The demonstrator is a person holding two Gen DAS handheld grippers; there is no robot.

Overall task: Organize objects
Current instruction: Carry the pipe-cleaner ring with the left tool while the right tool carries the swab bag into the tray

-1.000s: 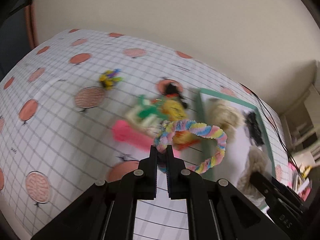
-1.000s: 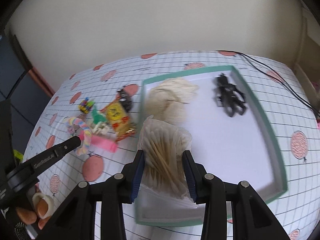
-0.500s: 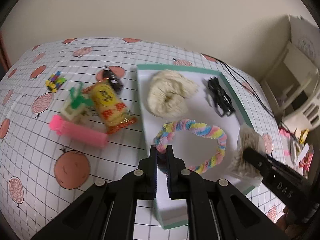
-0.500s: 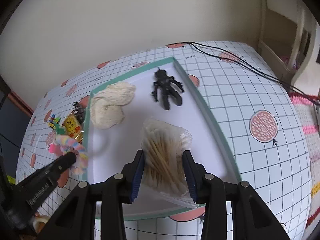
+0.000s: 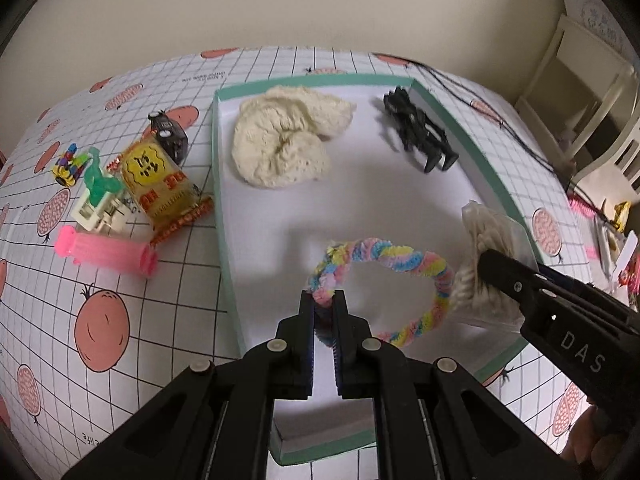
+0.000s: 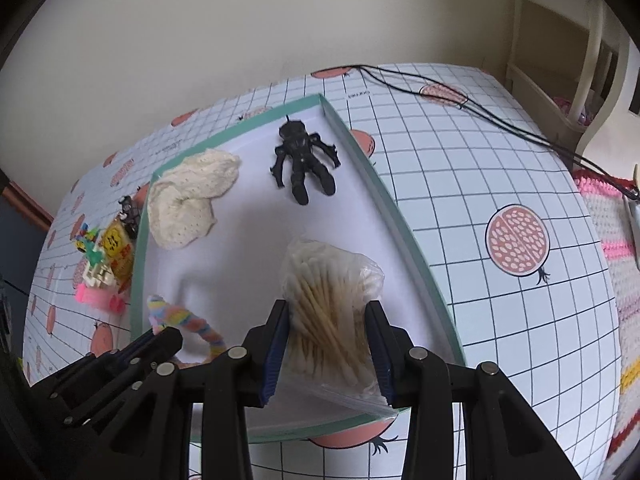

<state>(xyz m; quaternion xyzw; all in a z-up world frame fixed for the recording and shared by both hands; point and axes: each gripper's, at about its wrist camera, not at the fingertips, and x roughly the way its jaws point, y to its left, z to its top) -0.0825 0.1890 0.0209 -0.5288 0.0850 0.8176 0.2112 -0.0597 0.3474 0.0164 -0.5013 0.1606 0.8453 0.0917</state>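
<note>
Both grippers have carried their loads over the tray since 1 second ago, when the left one was above the loose pile on the cloth. Left gripper (image 5: pixel 324 300) has its jaws narrow, pinching 1 end of the pastel fuzzy loop (image 5: pixel 384 276), which hangs over the near middle of the white tray (image 5: pixel 218 184). Right gripper (image 6: pixel 326 320) has its jaws clamped on 1 clear bag of cotton swabs (image 6: pixel 332 280), held over the tray's near right part, close to the teal right wall.

Inside the tray lie 2 other things: 1 cream knitted piece (image 5: pixel 284 140) at the far left corner and 1 black toy figure (image 5: pixel 420 136) at the far right, close to the wall. Between them and the 2 held items the white tray floor is bare across the middle.

On the worktop (image 5: pixel 120 360) left of the tray are 5 things in a tight cluster: 1 yellow snack packet (image 5: pixel 160 176) almost touching the tray's left wall, 1 small black toy car (image 5: pixel 168 136), 1 green-and-white toy (image 5: pixel 98 200), 1 pink roller (image 5: pixel 106 252) and 1 multicoloured block toy (image 5: pixel 70 164). A black cable (image 6: pixel 480 112) crosses the cloth right of the tray.
</note>
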